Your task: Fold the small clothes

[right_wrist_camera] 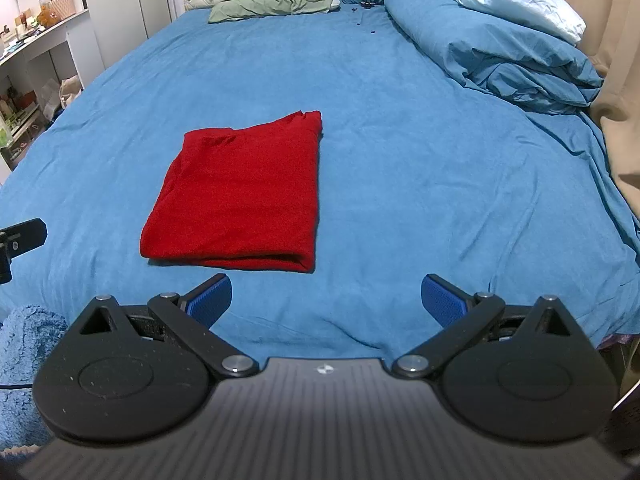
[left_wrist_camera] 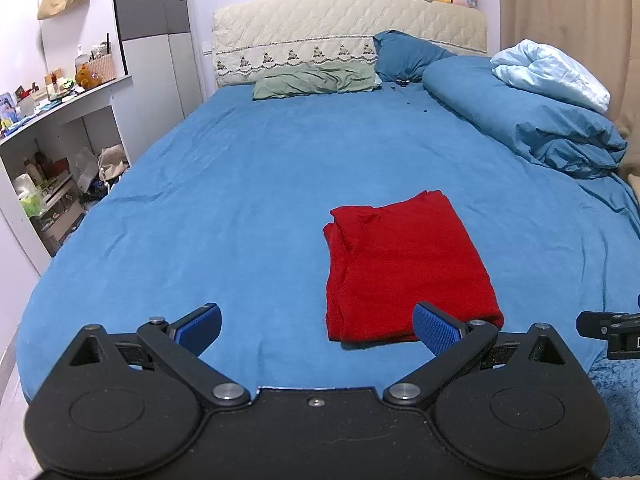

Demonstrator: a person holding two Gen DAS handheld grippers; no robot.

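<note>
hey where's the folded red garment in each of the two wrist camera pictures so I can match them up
Left wrist view: the folded red garment lies right of centre on the blue bedsheet, its near edge just beyond the open left gripper.
Right wrist view: it lies left of centre, ahead of the open right gripper.
Shared landmark: the green pillow by the headboard.

Even, soft indoor light fills both views, fairly bright, with a cool blue cast. Shadows are faint: a thin one under the near edge of the red garment (right_wrist_camera: 240, 192). Fisheye bending curves the bed (left_wrist_camera: 240, 184) edges; corners vignette dark.
</note>
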